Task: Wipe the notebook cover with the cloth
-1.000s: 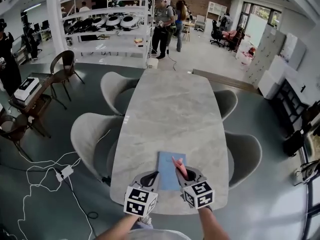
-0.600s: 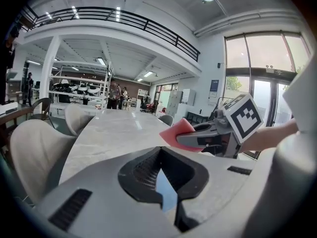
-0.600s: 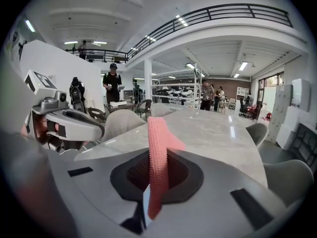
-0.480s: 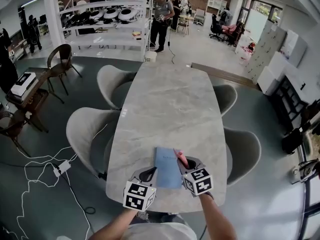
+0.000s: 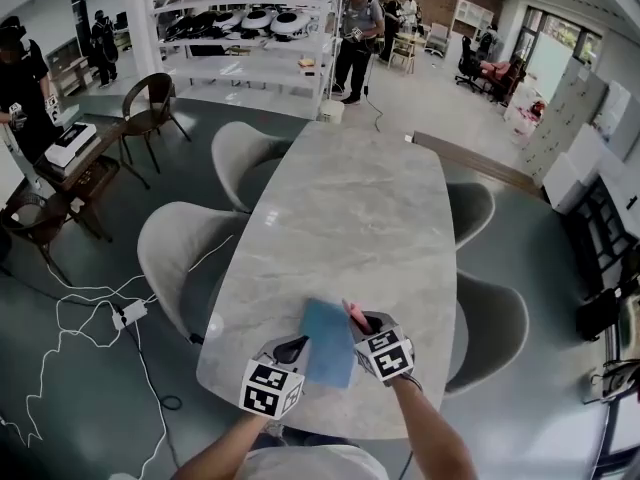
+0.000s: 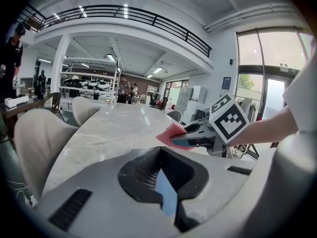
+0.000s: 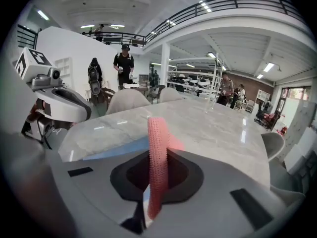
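The thin light-blue rectangular notebook (image 5: pixel 328 344) is gripped at its left edge by the closed jaws of the left gripper (image 5: pixel 296 348), at the near end of the grey marble-patterned oval table (image 5: pixel 350 208). The pink knitted cloth (image 7: pixel 157 152) is clamped in the right gripper (image 5: pixel 362 321), by the notebook's far right corner.

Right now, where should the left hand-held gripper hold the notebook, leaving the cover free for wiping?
By its near left edge, from the person's side. The notebook is thin and flat, so only an edge fits the jaws; the left hand-held gripper clamps there now, leaving the cover open to the cloth.
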`<state>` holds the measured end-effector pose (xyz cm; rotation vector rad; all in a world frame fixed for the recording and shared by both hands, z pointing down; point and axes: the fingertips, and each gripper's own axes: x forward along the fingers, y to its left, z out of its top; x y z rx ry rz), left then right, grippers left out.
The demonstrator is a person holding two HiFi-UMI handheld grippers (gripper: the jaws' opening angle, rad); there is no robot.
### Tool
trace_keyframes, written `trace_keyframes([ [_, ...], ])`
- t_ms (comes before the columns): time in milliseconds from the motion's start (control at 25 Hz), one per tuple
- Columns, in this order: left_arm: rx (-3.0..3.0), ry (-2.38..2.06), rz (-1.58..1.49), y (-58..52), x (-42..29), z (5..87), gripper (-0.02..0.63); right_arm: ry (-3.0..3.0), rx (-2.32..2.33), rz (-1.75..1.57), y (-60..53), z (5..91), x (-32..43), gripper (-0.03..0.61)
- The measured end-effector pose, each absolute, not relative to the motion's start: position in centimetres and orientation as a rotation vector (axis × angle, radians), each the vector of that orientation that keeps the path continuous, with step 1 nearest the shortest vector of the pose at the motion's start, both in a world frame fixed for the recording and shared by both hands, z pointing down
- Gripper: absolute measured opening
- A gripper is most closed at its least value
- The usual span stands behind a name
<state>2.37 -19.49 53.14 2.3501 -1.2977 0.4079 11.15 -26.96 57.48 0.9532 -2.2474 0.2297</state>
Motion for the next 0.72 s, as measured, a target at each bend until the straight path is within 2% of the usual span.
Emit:
trace_keyframes([
  [720,2.260,-1.351,0.446,-20.0,4.8,55.9,0.006,-2.187,0.632,0.161,-29.2,63.5,10.7,0.015],
])
